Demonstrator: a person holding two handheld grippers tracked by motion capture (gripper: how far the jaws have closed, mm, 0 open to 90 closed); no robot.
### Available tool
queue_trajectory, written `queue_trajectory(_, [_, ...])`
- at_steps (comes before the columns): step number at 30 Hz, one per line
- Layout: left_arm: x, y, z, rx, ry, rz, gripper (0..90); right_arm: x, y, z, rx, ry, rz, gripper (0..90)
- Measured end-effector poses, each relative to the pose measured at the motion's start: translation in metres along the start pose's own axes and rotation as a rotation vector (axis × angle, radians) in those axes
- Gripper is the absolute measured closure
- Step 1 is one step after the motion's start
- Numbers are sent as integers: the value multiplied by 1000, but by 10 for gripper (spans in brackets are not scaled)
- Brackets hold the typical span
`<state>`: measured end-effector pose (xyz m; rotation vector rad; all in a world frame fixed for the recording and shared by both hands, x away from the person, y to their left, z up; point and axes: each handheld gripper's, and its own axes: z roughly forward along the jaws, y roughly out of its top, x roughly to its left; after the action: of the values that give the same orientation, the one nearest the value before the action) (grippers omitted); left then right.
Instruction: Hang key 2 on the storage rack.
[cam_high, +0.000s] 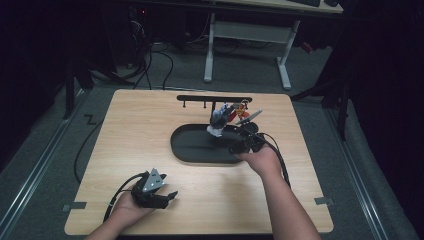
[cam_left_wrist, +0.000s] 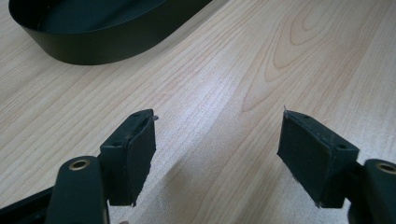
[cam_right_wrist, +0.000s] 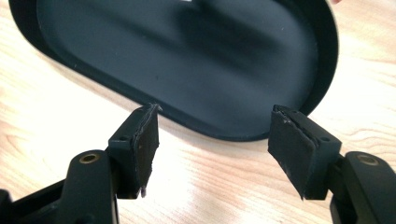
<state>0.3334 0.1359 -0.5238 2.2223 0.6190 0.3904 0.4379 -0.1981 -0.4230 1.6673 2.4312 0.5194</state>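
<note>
The right gripper (cam_right_wrist: 212, 140) looks down along its two black jaws, which stand apart with nothing between them; only light wood-grain worktop (cam_right_wrist: 56, 112) and the near rim of a black oval tray (cam_right_wrist: 327, 60) show in the gap. The tray lies just beyond the jaw tips, its dark flat floor stretching away from the gripper and bare as far as can be seen. The worn pads (cam_right_wrist: 145, 144) face each other across the gap.
</note>
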Motion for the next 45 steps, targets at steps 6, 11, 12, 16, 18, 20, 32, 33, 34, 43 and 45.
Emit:
queue_trajectory(6, [1,0,0,0,2,-4,278,-8,-22,5,-76,36,33,271])
queue_trajectory(11, [2,0,2,-1,0,-9,277,-13,-46,8,-164,59,55,244])
queue_trajectory(12, [2,0,2,1,-1,-10,277,-15,-52,10,-183,60,56,238])
queue_trajectory(16, [4,1,2,-2,0,-19,277,-20,-81,18,-242,53,60,206])
queue_trajectory(18, [6,0,1,-5,3,-28,277,-21,-93,20,-270,57,59,189])
queue_trajectory(20, [6,0,1,-5,4,-30,277,-22,-99,21,-288,52,51,181])
queue_trajectory(32, [14,-1,-5,-32,26,-59,273,-23,-193,29,-528,-64,34,141])
queue_trajectory(33, [13,0,-6,-44,25,-51,274,-19,-198,26,-522,-39,14,118])
queue_trajectory(34, [13,0,-6,-44,25,-51,274,-19,-198,26,-522,-39,14,118])
queue_trajectory(43, [4,1,-1,-22,12,-10,271,-13,-194,34,-530,-43,12,113])
queue_trajectory(45, [4,1,-1,-17,8,-9,270,-12,-193,36,-518,-30,1,112])
